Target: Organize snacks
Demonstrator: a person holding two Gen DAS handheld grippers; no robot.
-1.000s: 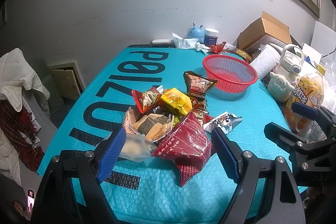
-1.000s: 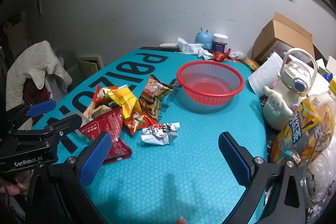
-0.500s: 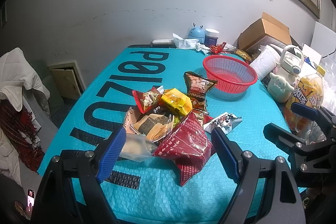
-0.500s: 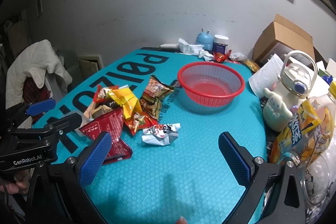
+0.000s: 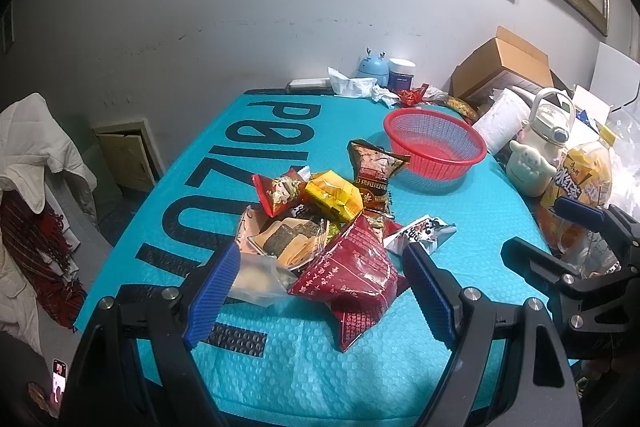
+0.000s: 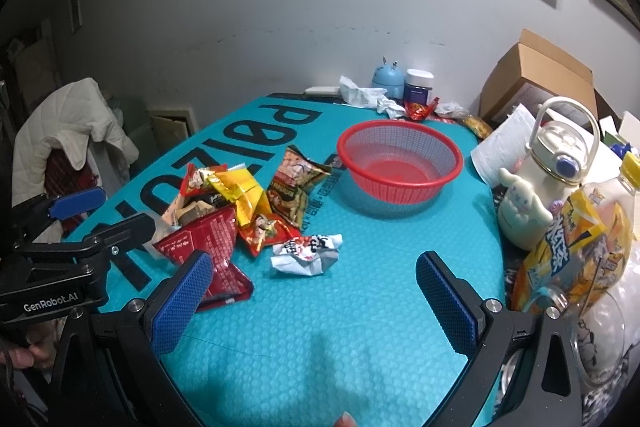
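On the teal mat (image 6: 360, 307) I see the snack pile (image 5: 320, 223) heaped left of the red basket (image 6: 400, 163) (nothing in it). My left gripper (image 5: 320, 291) hangs wide open over the dark red packet (image 5: 356, 275), gripping nothing; my right gripper (image 6: 312, 299) gapes too, near a crumpled white wrapper (image 6: 308, 253). A cream kettle (image 6: 556, 163) and yellow bottle (image 6: 592, 247) crowd the right edge.

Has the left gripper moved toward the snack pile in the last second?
No. In the left wrist view the left gripper frames the dark red packet and red basket just as before.
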